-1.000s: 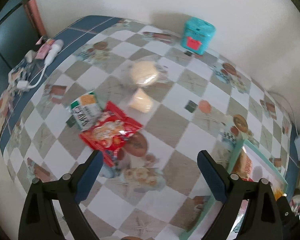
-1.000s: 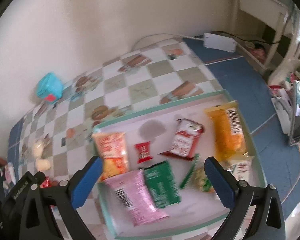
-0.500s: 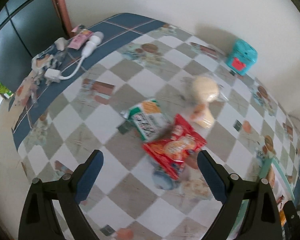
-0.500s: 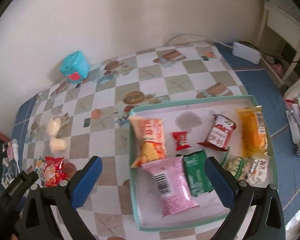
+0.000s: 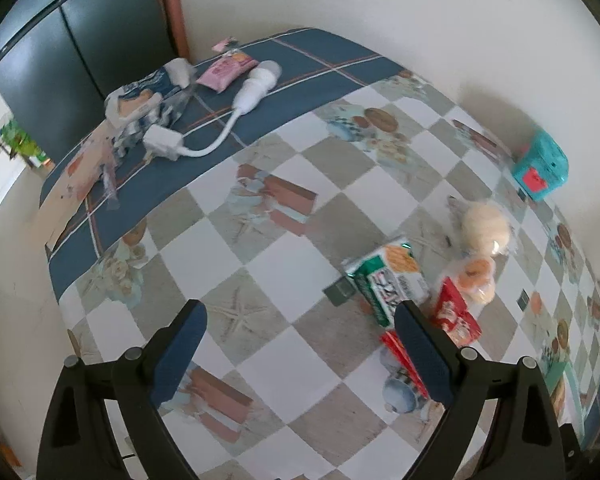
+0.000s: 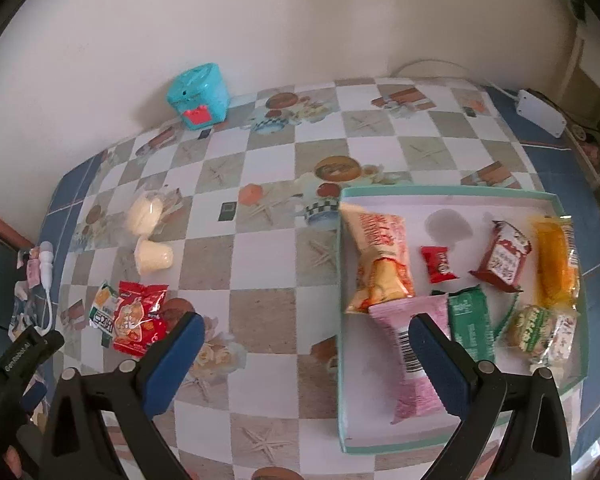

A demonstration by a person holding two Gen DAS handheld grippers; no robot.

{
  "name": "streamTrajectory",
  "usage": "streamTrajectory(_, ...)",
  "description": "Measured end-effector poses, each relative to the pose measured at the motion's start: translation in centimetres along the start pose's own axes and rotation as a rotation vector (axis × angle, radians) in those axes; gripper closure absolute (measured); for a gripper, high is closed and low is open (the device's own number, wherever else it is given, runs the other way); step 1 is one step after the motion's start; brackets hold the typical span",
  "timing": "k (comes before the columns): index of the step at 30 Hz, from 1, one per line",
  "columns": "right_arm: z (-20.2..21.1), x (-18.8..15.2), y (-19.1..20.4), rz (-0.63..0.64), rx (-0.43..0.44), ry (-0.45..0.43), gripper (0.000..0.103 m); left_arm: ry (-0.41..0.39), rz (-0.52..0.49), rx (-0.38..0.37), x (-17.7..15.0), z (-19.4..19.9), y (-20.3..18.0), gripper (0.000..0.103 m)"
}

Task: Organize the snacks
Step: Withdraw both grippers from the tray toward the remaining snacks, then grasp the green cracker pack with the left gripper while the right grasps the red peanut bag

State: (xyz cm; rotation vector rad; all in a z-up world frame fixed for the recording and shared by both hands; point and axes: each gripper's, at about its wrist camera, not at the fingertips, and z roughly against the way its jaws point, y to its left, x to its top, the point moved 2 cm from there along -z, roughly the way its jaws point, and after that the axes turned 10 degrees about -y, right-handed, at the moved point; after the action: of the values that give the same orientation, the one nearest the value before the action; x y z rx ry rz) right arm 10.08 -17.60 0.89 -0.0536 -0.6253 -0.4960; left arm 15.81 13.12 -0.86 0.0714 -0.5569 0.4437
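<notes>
A shallow teal-rimmed tray (image 6: 452, 191) on the checkered tablecloth holds several snack packets, among them a pink one (image 6: 410, 354) and an orange one (image 6: 556, 260). Loose on the cloth lie a red packet (image 6: 138, 318) (image 5: 454, 316), a green-and-white packet (image 5: 388, 280) (image 6: 102, 308), a round cream bun (image 5: 486, 224) (image 6: 144, 212) and a jelly cup (image 6: 154, 256) (image 5: 478, 280). My left gripper (image 5: 300, 354) is open above bare cloth, left of those snacks. My right gripper (image 6: 306, 360) is open, hovering between the loose snacks and the tray.
A teal toy box (image 6: 198, 94) (image 5: 540, 170) stands by the wall. On the blue border lie a white cable with plug (image 5: 220, 120), a pink packet (image 5: 226, 72) and wrappers. A white adapter (image 6: 540, 112) sits far right. A dark cabinet (image 5: 80, 48) flanks the table.
The left gripper's view swung left, so the loose snacks slid toward its right finger. The right gripper's view also shifted left, bringing the loose snacks fully into sight. Both stayed open.
</notes>
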Motion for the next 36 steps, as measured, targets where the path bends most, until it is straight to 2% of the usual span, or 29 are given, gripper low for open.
streamTrajectory(7,-1.0,-0.5,1.6,0.03,0.019,0.015,0.0,0.006,0.058,0.008,0.6,-0.6,2.2,0.008)
streamTrajectory(16,-2.7,-1.6,3.4,0.05,0.047,0.048,0.0,0.036,0.104,-0.022,1.0,-1.8,3.6,0.008)
streamTrajectory(26,-3.5,-2.1,6.2,0.064,0.089,0.038,0.0,0.066,0.035,-0.061,0.8,-3.6,1.9,0.008)
streamTrajectory(36,-4.2,-2.2,9.1,0.086,0.132,0.006,0.0,0.093,0.034,-0.101,1.1,-4.9,0.5,0.008)
